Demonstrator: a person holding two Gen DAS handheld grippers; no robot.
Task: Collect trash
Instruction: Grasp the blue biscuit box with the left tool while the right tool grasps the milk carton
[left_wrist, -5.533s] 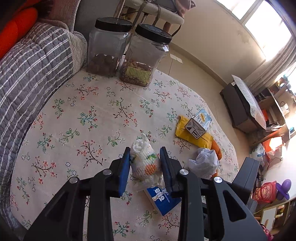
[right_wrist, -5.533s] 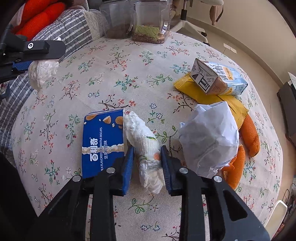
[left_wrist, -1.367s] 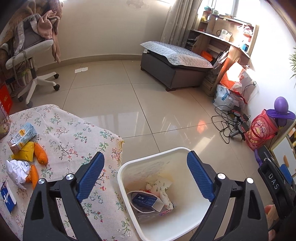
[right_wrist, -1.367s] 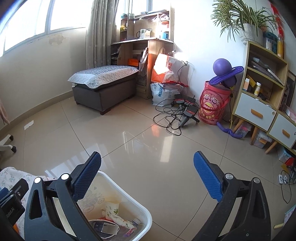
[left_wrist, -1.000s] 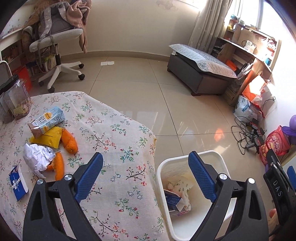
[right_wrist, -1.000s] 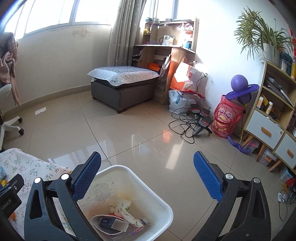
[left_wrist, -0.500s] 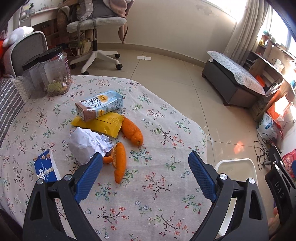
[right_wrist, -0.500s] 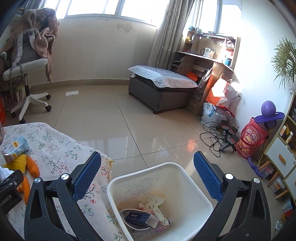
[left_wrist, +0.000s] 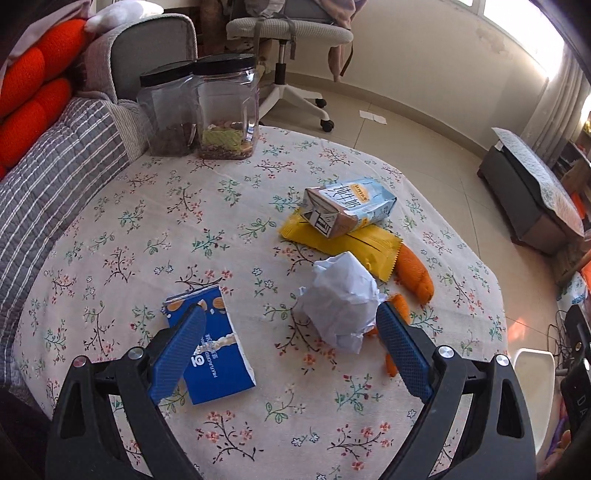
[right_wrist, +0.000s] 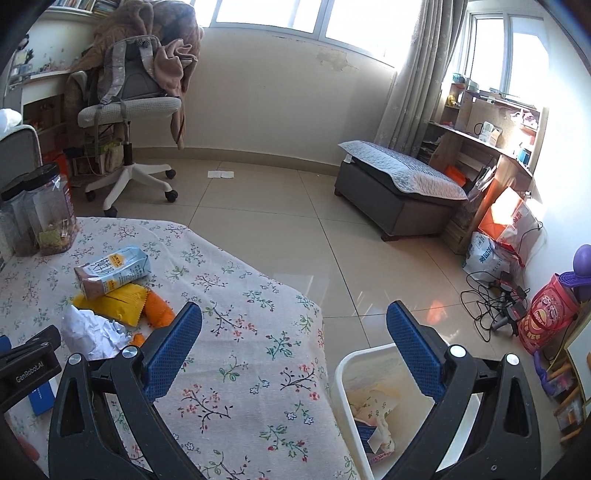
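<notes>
In the left wrist view my left gripper (left_wrist: 290, 328) is open and empty above the floral table (left_wrist: 155, 206). Below it lie a blue biscuit box (left_wrist: 216, 354) and a crumpled white paper ball (left_wrist: 341, 299). Farther off lie a milk carton (left_wrist: 349, 210) on a yellow wrapper (left_wrist: 347, 240), and orange pieces (left_wrist: 413, 271). In the right wrist view my right gripper (right_wrist: 293, 336) is open and empty over the table edge. The white trash bin (right_wrist: 354, 373) with trash in it stands on the floor below right. The paper ball (right_wrist: 92, 334) and carton (right_wrist: 112, 271) show at left.
Two black-lidded clear jars (left_wrist: 201, 110) stand at the table's far edge beside a grey striped cushion (left_wrist: 55, 166). An office chair (right_wrist: 129, 107) stands beyond the table. A grey ottoman (right_wrist: 399, 188), bags and cables (right_wrist: 495, 295) lie on the tiled floor.
Both grippers dropped their trash into the bin and opened. Both have swung left from the bin toward the table; the left one now hangs over the remaining trash.
</notes>
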